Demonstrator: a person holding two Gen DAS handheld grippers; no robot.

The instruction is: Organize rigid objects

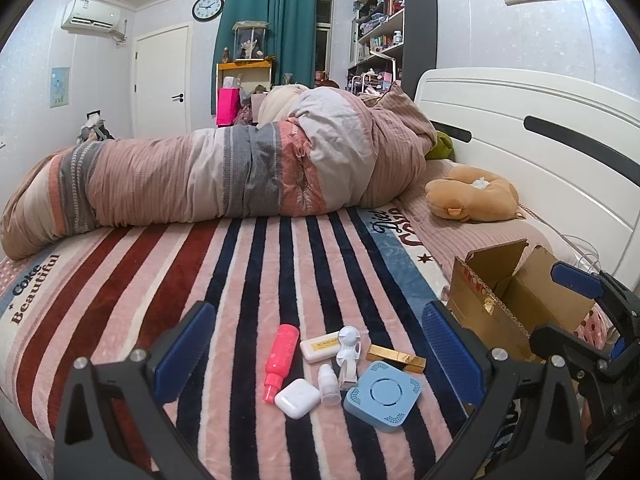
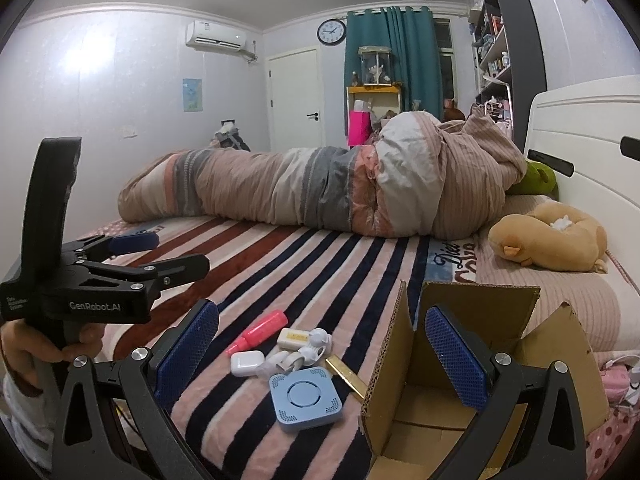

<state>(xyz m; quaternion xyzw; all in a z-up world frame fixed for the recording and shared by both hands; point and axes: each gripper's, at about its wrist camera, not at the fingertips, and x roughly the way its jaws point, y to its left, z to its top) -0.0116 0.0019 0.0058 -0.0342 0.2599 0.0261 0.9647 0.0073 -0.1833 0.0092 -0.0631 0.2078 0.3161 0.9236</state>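
Observation:
Several small rigid items lie together on the striped blanket: a pink spray bottle (image 1: 280,360) (image 2: 260,330), a white earbud case (image 1: 297,397) (image 2: 247,363), a cream box (image 1: 320,346) (image 2: 294,338), a white astronaut figure (image 1: 348,354) (image 2: 314,346), a small white dropper bottle (image 1: 329,385), a gold bar (image 1: 395,357) (image 2: 346,376) and a light blue square device (image 1: 383,396) (image 2: 305,400). An open cardboard box (image 1: 516,300) (image 2: 460,380) stands to their right. My left gripper (image 1: 320,360) (image 2: 160,254) is open and empty above the items. My right gripper (image 2: 322,360) is open and empty, one finger over the box.
A rolled duvet (image 1: 224,172) lies across the bed behind the items. A tan plush toy (image 1: 472,196) sits near the white headboard (image 1: 540,144). White cables (image 1: 584,256) lie behind the cardboard box. Shelves and a door stand at the far wall.

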